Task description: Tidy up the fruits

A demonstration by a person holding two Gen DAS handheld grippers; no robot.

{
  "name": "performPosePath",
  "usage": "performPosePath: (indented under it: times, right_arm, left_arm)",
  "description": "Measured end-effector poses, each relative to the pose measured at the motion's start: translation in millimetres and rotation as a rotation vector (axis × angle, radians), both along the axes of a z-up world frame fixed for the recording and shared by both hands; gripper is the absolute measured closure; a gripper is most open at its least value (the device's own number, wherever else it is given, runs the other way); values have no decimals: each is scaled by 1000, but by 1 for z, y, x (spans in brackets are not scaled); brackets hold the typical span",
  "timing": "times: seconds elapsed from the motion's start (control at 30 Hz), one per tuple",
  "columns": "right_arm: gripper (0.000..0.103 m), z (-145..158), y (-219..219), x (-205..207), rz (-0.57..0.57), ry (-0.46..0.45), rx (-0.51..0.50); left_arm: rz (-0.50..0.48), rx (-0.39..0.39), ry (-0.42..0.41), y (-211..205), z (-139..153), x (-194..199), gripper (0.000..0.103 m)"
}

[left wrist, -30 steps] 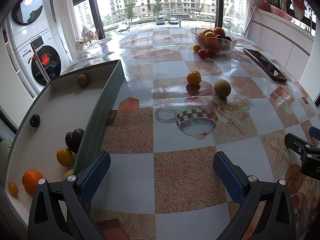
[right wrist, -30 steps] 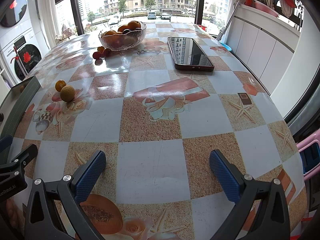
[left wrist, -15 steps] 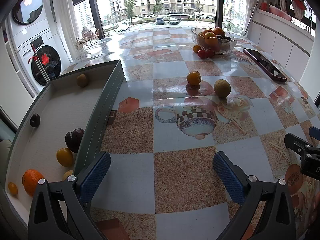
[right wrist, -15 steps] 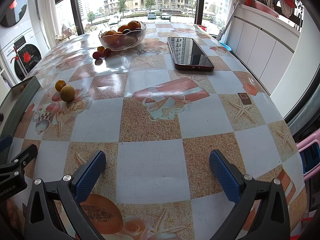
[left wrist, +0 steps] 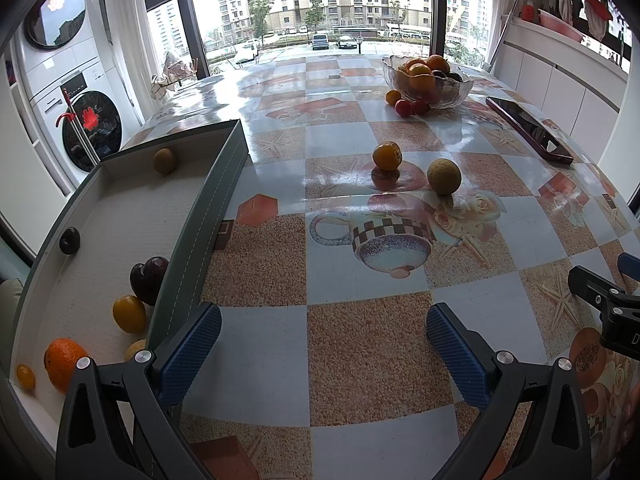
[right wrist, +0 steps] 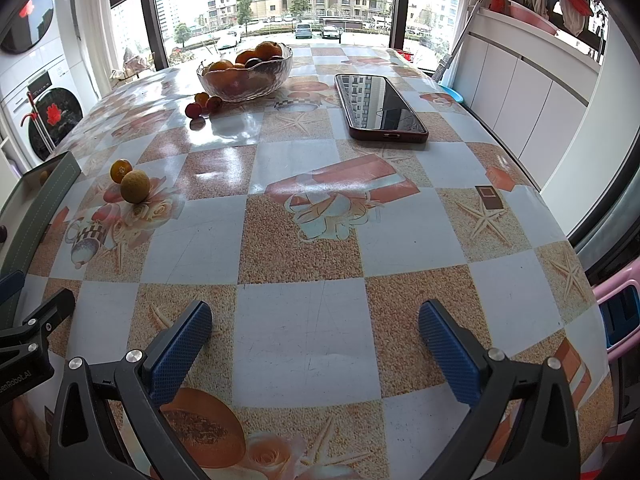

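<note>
The left gripper point(left wrist: 323, 342) stands wide apart, with nothing between its blue pads point(left wrist: 190, 354). Ahead of it on the table point(left wrist: 360, 344) lie an orange fruit point(left wrist: 387, 155) and a yellow-green fruit point(left wrist: 444, 176), close together. To its left, the grey tray point(left wrist: 200, 216) holds several fruits, among them what looks like a dark plum point(left wrist: 148, 280). The right gripper point(right wrist: 315, 346) is likewise spread and empty; far ahead, left of it, sits the glass bowl point(right wrist: 245, 72) of fruit, with a phone point(right wrist: 380, 107) ahead.
</note>
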State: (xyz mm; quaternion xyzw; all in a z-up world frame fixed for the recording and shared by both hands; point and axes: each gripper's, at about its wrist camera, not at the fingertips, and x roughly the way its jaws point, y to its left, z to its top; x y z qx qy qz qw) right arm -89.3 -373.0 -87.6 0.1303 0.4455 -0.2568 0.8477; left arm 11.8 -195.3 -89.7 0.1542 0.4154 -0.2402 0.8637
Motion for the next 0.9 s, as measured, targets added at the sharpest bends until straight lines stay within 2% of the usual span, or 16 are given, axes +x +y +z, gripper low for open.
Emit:
performPosePath:
  times: [0.4, 0.53, 0.6, 0.7, 0.9]
  right_arm:
    - [0, 0, 0, 1, 0, 6, 2]
    - [0, 2, -3, 8, -13, 58, 37]
    - [0, 4, -3, 19, 3, 76, 75]
    - [0, 8, 5, 42, 85, 43, 139]
    - [4, 17, 27, 105, 211, 19, 132]
  left_arm:
    - [0, 0, 0, 0, 0, 0, 0]
    - [0, 0, 0, 0, 0, 0, 0]
    - [0, 0, 0, 0, 0, 0, 0]
    - [0, -1, 0, 0, 0, 0, 0]
    - [0, -1, 0, 0, 0, 0, 0]
